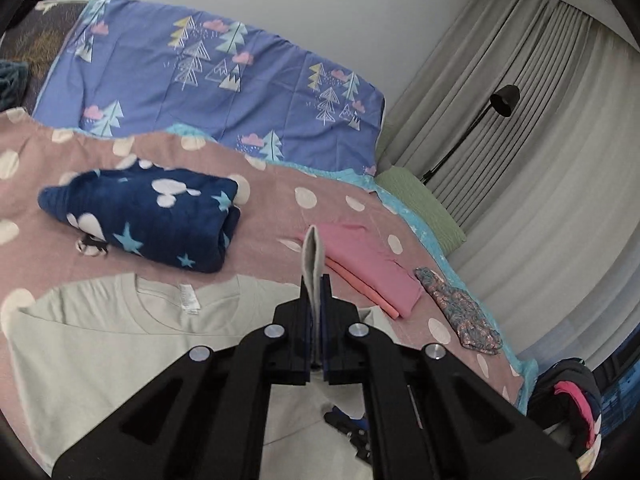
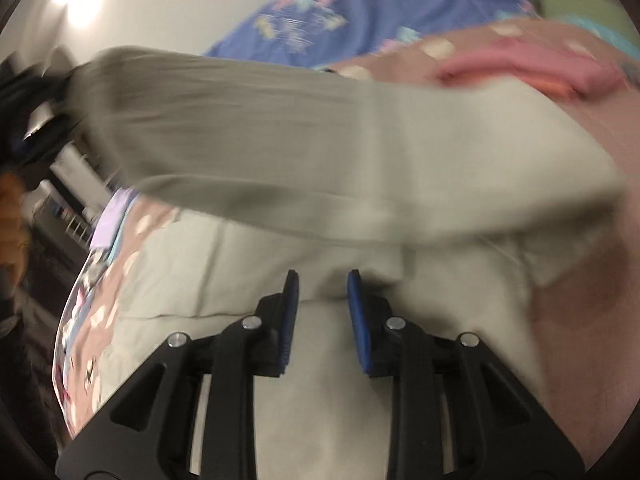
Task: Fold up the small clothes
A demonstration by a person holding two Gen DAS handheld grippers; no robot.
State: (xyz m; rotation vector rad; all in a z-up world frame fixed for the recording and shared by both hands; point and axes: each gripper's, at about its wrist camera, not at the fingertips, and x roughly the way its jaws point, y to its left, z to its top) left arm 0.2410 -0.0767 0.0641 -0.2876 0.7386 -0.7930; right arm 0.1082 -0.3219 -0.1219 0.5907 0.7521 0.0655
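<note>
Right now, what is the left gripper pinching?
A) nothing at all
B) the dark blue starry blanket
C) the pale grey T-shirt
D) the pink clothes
C. The left gripper has its fingers shut on a fold of the pale grey T-shirt, while the pink clothes and the starry blanket lie untouched on the bed.

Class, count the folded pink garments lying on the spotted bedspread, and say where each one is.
1. The folded pink garment lies on the spotted bedspread, between the navy star blanket and a small patterned cloth. An orange layer shows beneath it; more may be hidden.
</note>
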